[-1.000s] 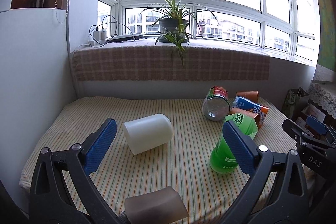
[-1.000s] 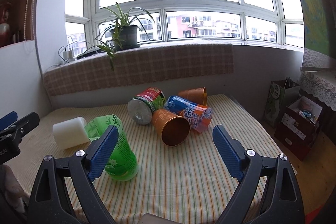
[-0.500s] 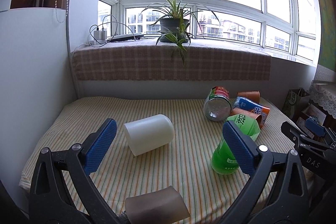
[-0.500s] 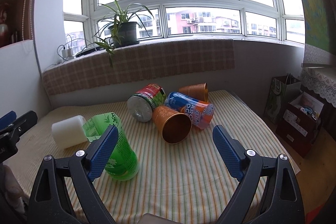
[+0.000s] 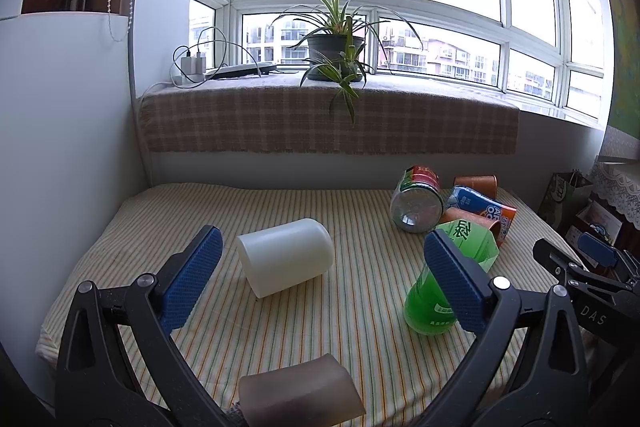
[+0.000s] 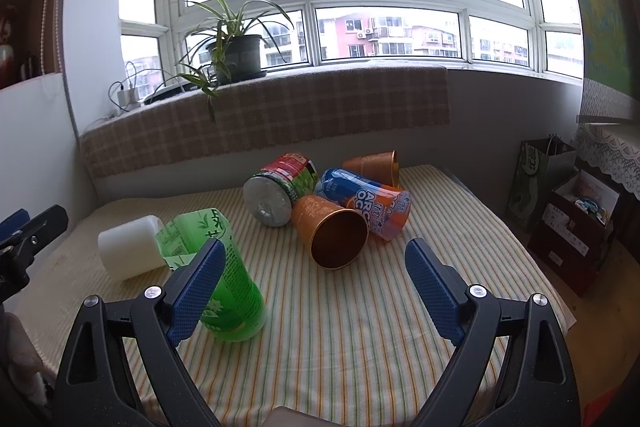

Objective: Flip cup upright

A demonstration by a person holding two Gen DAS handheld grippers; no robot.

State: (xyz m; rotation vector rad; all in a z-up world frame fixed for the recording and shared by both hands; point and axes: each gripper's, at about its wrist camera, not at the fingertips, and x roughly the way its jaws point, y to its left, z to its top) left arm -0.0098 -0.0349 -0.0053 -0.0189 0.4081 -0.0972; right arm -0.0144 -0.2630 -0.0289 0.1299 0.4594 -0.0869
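Note:
A white cup [image 5: 286, 257] lies on its side on the striped table, just beyond my open, empty left gripper [image 5: 324, 281]; it also shows in the right wrist view [image 6: 128, 251]. An orange cup [image 6: 330, 235] lies on its side with its mouth toward my open, empty right gripper [image 6: 316, 281]. A second orange cup [image 6: 374, 165] lies behind it. A green cut bottle cup [image 6: 218, 273] stands upright by the right gripper's left finger, and shows in the left wrist view [image 5: 448, 287].
A red-green bottle cup [image 6: 280, 189] and a blue-orange bottle cup [image 6: 366, 201] lie on their sides in the cluster. A checked windowsill with a potted plant [image 5: 334, 51] runs behind the table. Bags and boxes [image 6: 560, 195] stand on the floor at the right.
Both grippers have drifted slightly; the view has shifted a little. Nothing on the table has moved.

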